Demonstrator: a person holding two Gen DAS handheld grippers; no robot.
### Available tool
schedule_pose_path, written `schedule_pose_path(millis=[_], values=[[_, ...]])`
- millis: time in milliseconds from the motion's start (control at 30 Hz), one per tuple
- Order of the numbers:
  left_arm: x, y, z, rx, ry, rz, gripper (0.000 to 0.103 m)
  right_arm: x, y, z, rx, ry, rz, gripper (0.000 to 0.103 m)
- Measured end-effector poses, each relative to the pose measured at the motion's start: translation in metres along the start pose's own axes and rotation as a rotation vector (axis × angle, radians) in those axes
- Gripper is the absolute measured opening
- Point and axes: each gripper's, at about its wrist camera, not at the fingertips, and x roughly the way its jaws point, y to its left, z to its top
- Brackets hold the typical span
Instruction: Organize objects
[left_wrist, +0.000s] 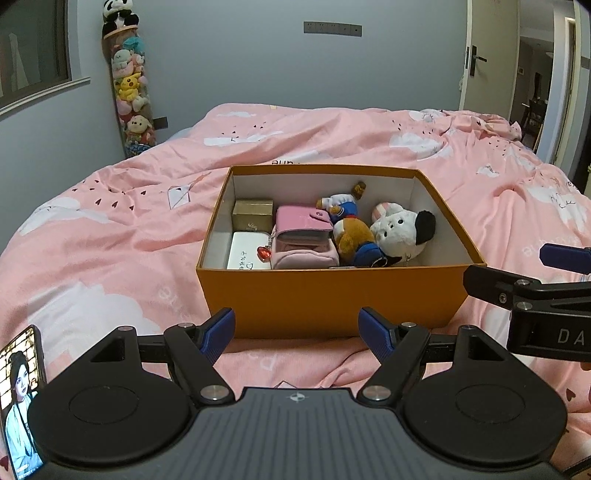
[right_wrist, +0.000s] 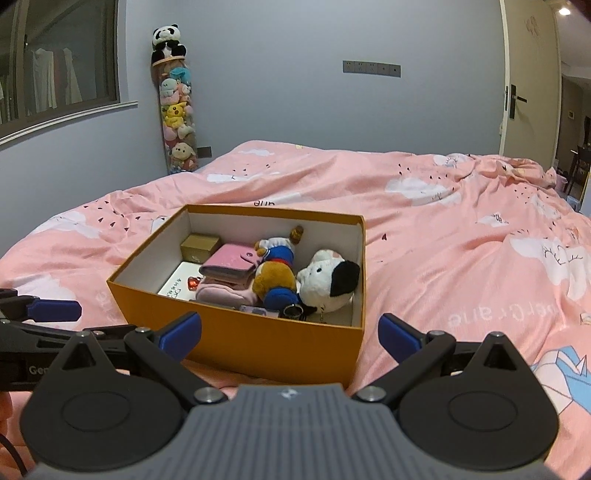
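Note:
An orange box (left_wrist: 325, 295) (right_wrist: 258, 338) sits open on the pink bed. Inside lie a gold box (left_wrist: 252, 213), a white card (left_wrist: 248, 255), a pink wallet (left_wrist: 303, 218) on a pink pouch (left_wrist: 304, 254), a brown bear plush (left_wrist: 354, 236), a small sailor plush (left_wrist: 341, 203) and a white and black plush (left_wrist: 404, 227). My left gripper (left_wrist: 297, 334) is open and empty, just short of the box's near wall. My right gripper (right_wrist: 290, 334) is open and empty at the box's near right corner. It also shows at the right edge of the left wrist view (left_wrist: 524, 291).
A phone (left_wrist: 20, 398) with a lit screen lies on the bed at my left. The pink duvet (right_wrist: 461, 240) is rumpled. A tall tube of plush toys (right_wrist: 177, 129) stands in the far corner. An open doorway (left_wrist: 535, 92) is at the far right.

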Motion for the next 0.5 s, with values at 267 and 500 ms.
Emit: schedule_pose_path(millis=[267,500], values=[[-0.0005,0.0001,-0.0015,0.006,-0.001,0.001,0.089,0.0009,0.0006,-0.0017,-0.002,0.010,0.002,0.101],[-0.0007,0.0001,-0.0020,0.003,-0.002,0.002,0.089,0.0019,0.0015,-0.0032,-0.004,0.015,0.001,0.101]])
